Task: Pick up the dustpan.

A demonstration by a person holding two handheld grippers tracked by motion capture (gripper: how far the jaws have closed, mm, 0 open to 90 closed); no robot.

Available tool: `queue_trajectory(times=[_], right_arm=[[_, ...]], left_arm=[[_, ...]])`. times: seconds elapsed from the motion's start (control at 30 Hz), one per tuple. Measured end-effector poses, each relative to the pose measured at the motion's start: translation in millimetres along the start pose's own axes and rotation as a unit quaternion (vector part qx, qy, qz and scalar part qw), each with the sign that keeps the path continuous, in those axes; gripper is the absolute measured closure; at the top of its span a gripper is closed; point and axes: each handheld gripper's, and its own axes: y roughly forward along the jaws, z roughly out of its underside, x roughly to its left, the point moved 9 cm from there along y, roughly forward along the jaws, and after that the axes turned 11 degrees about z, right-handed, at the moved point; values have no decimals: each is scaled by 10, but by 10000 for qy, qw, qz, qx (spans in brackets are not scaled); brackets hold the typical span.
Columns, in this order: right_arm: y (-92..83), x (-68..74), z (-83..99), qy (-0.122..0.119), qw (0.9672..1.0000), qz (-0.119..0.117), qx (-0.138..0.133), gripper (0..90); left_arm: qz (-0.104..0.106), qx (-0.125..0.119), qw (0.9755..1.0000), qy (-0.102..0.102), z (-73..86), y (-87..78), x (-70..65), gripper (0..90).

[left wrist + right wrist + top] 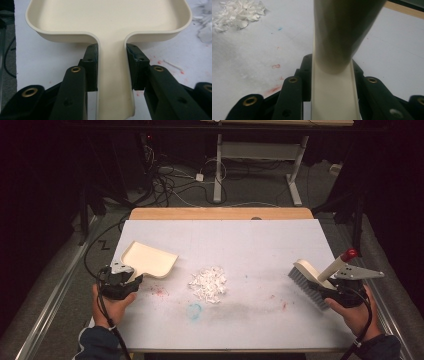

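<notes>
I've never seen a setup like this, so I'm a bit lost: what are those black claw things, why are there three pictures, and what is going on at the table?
No robot here: a person holds a black two-jaw tool in each hand. The high view looks down on the white table from above the person. The other two pictures come from small cameras riding on the tools, looking along their jaws.

The left gripper is shut on the handle of a cream dustpan, which the left gripper view shows from close up. The right gripper is shut on a cream hand brush with grey bristles and a red-tipped handle. Between them lies a small pile of white scraps, apart from both. The tabletop also carries faint red and blue marks.
</notes>
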Motion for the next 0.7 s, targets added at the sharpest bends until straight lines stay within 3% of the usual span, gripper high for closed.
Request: queue_trajectory(times=[0.07, 0.13, 0.17, 0.3, 0.33, 0.57, 0.63, 0.67, 0.7], right_arm=[[8, 4, -6, -20, 10000, -13, -4, 675], [13, 9, -8, -26, 10000, -24, 9, 675], [18, 12, -11, -29, 10000, -37, 7, 675], [40, 27, -10, -64, 10000, -67, 28, 675], [44, 29, -8, -72, 9999, -69, 38, 675], [49, 54, -19, -125, 9999, -88, 35, 675], [58, 65, -19, -124, 9999, -105, 51, 676], [58, 65, -19, -124, 9999, -105, 51, 676], [62, 66, -21, -143, 9998, -111, 54, 675]], left_arm=[[212, 8, 9997, 152, 24, -88, -34, 633], [248, 30, 9994, 220, 36, -115, -45, 632], [228, 160, 9988, 401, 78, -171, -47, 633], [348, 294, 9973, 573, 173, -239, -59, 633], [430, 443, 9956, 700, 249, -278, -70, 633], [720, 467, 9933, 778, 340, -420, -106, 633], [816, 544, 9909, 926, 355, -487, -155, 633], [816, 544, 9909, 926, 355, -487, -155, 633], [908, 624, 9884, 1041, 367, -516, -203, 633]])
